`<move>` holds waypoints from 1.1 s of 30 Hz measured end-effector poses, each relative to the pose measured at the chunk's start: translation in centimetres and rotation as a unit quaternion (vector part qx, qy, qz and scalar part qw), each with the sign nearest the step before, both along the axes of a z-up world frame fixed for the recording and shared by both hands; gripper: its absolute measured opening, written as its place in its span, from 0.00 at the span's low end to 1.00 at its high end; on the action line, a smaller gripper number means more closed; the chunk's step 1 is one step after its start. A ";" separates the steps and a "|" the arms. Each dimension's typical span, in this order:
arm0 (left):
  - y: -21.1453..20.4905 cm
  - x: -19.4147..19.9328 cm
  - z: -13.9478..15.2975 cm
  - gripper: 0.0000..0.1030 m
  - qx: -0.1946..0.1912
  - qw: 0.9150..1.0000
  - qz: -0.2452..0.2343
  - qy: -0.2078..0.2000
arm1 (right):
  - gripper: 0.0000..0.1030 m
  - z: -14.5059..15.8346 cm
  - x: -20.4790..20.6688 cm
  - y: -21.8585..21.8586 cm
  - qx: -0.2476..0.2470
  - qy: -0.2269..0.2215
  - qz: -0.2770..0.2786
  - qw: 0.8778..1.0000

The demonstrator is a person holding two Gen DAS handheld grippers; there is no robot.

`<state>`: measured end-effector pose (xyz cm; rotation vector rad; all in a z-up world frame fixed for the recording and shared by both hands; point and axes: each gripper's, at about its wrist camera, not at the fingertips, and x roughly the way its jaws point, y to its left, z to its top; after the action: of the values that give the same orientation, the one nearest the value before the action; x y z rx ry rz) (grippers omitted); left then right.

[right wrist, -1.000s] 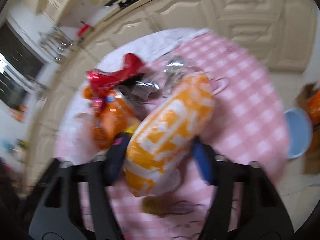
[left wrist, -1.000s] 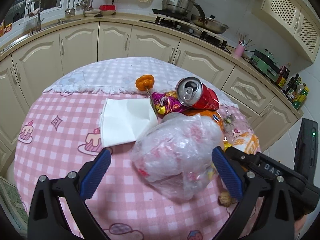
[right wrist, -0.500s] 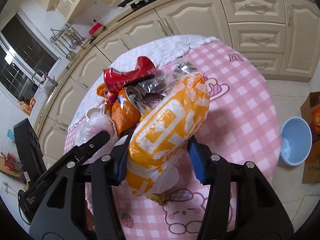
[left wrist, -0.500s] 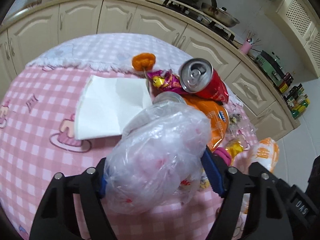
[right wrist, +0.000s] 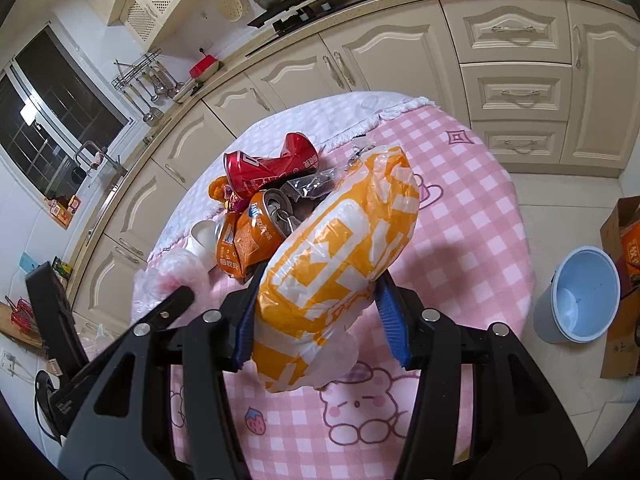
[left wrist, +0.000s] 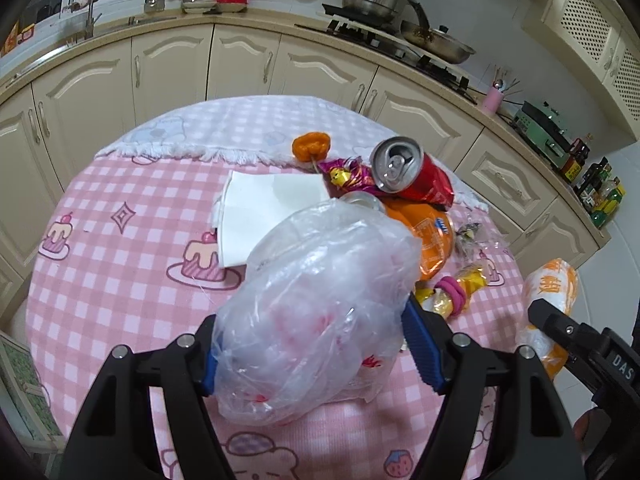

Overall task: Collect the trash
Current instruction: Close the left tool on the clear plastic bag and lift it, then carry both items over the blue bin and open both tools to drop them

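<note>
The left gripper [left wrist: 310, 342] pinches a crumpled clear plastic bag with red print [left wrist: 320, 304] between its blue pads, the bag bulging above and ahead of them. The right gripper [right wrist: 320, 320] clamps a puffy orange-and-white plastic bag [right wrist: 340, 264] the same way, lifted clear of the round table with a pink checked cloth [right wrist: 472, 240].

Just beyond the clear bag lie a folded white paper napkin [left wrist: 268, 212], a crushed orange drink can [left wrist: 432, 236] and a dented red drink can [left wrist: 408, 174], crowded near the table's far right edge with small sweet wrappers [left wrist: 456, 288].

The cloth's left half is bare. Off the table's right edge, on the floor, stands a light blue plastic bucket [right wrist: 580, 296] beside a brown cardboard box [right wrist: 620, 280].
</note>
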<state>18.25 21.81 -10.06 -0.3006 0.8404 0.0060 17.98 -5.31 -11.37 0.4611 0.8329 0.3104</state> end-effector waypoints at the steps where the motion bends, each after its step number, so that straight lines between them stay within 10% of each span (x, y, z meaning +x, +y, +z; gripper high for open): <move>1: -0.3 -0.2 0.3 0.70 0.003 1.000 -0.004 -0.004 | 0.50 0.0 -0.1 -0.2 0.000 0.000 -0.001 1.000; 19: -15.2 -1.5 1.5 0.70 0.047 0.986 -0.159 -0.016 | 0.50 -3.0 -5.2 -13.3 0.030 0.016 -0.130 0.991; 33: -33.9 -0.2 -3.9 0.69 0.054 0.947 -0.311 0.055 | 0.48 -9.3 -10.2 -29.0 0.037 0.086 -0.287 0.953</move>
<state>18.07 -12.07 -13.95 0.0785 1.0146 -0.5236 7.75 -34.35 -20.67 0.7843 0.8205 -0.2413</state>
